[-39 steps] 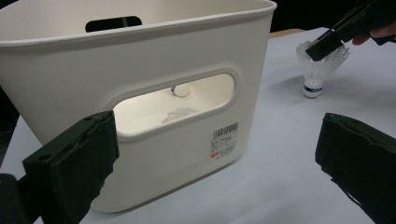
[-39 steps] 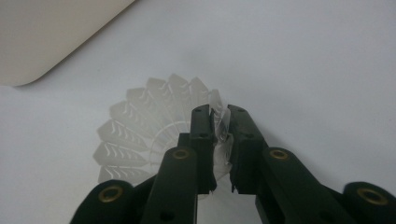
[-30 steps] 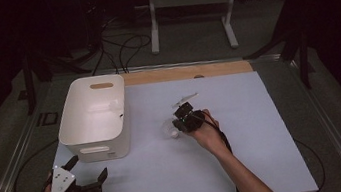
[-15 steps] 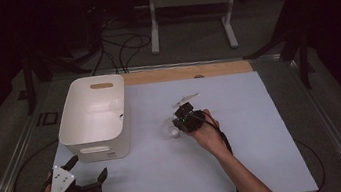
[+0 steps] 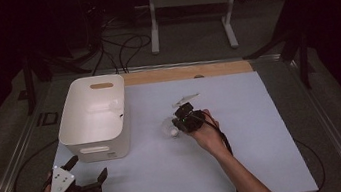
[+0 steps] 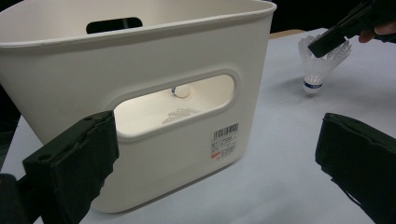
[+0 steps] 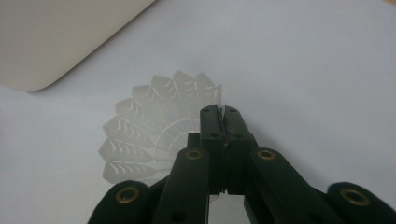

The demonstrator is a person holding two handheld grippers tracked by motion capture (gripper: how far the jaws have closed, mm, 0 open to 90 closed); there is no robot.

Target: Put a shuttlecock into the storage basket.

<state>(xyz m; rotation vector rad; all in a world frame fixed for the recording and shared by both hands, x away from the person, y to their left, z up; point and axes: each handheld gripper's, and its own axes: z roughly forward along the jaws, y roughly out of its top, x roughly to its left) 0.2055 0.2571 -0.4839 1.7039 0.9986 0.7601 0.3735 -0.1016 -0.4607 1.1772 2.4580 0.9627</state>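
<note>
A white shuttlecock [image 5: 169, 128] stands cork-down at the middle of the white mat, right of a white bin [image 5: 67, 115]. My right gripper [image 5: 182, 119] is shut on the rim of its feathered skirt [image 7: 154, 126], the two jaws [image 7: 221, 114] pressed together over the edge. From the left gripper view, the shuttlecock [image 6: 318, 65] hangs from that gripper [image 6: 327, 42] with its cork at the mat. My left gripper [image 5: 88, 166] rests open at the front left, facing the bin's near wall [image 6: 140, 60]. A second shuttlecock [image 6: 180, 109] lies inside the bin, seen through the handle slot.
The white mat [image 5: 267, 153] covers most of the table, with a wooden strip [image 5: 185, 72] along its far edge. Behind the table stand a metal frame [image 5: 188, 2] and cables on the floor [image 5: 121, 47]. Open mat lies to the right and front.
My right gripper and the shuttlecock have edged slightly left toward the bin. The left gripper has stayed put.
</note>
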